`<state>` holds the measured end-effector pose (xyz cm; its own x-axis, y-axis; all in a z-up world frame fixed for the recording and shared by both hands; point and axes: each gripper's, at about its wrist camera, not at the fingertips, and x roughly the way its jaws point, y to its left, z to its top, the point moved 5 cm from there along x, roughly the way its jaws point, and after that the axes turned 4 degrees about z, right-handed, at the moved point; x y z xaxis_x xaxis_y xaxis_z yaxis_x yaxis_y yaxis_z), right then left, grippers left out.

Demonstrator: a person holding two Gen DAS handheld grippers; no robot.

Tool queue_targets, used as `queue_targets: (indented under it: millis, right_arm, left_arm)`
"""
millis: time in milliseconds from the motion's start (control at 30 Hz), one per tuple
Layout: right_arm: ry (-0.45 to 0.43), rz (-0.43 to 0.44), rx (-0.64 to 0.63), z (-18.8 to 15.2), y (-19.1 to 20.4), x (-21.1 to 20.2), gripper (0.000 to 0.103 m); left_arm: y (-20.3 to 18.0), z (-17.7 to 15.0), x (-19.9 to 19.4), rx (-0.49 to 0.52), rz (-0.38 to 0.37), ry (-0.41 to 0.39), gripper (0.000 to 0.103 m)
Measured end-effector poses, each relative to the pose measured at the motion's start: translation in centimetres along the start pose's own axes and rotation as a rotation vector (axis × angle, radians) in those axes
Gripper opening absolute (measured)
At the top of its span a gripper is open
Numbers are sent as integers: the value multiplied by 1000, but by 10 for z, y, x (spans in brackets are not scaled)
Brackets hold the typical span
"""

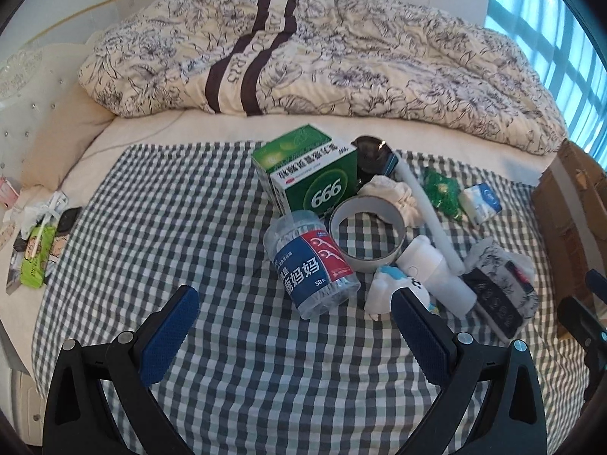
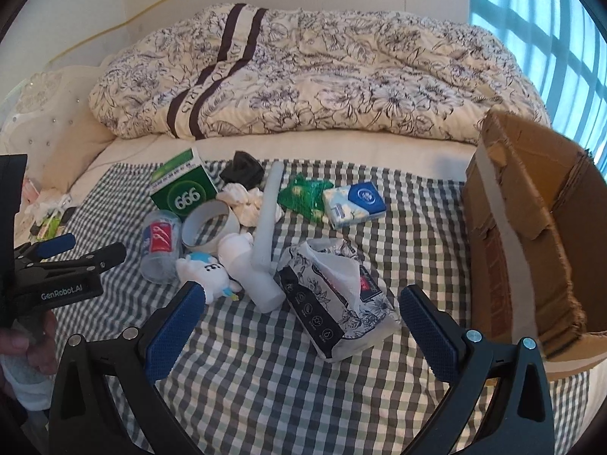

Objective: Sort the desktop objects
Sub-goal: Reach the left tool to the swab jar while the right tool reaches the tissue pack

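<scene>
Nothing picked yet, both grippers just hover over the pile on the checked cloth (image 1: 189,197) on the bed. Left gripper (image 1: 294,313) and right gripper (image 2: 301,307): jaws wide open, empty. I'd guess the right grabs the tissue pack (image 2: 337,303) just ahead, then drops it in the cardboard box (image 2: 531,235) nearby.

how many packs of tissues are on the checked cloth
2. The floral soft tissue pack, opened with a tissue sticking out, lies nearest the right gripper. The small blue-and-white pocket tissue pack lies farther back, beside the green wrapper. None seems hidden.
</scene>
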<state>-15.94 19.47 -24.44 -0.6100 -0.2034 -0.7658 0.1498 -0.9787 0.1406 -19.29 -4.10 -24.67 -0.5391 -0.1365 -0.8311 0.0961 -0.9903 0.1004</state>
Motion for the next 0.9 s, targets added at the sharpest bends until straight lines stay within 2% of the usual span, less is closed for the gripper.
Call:
queue_targets:
  millis: [633, 733, 900]
  right_arm:
    - [82, -18, 7, -4, -24, 61, 103]
    - [97, -30, 11, -6, -29, 72, 103]
    - [121, -54, 16, -10, -37, 87, 103]
  left_arm:
    - [-9, 1, 72, -26, 23, 100, 103]
    - [-11, 0, 82, -44, -4, 120, 103]
    - [-11, -3, 94, -53, -8, 140, 103]
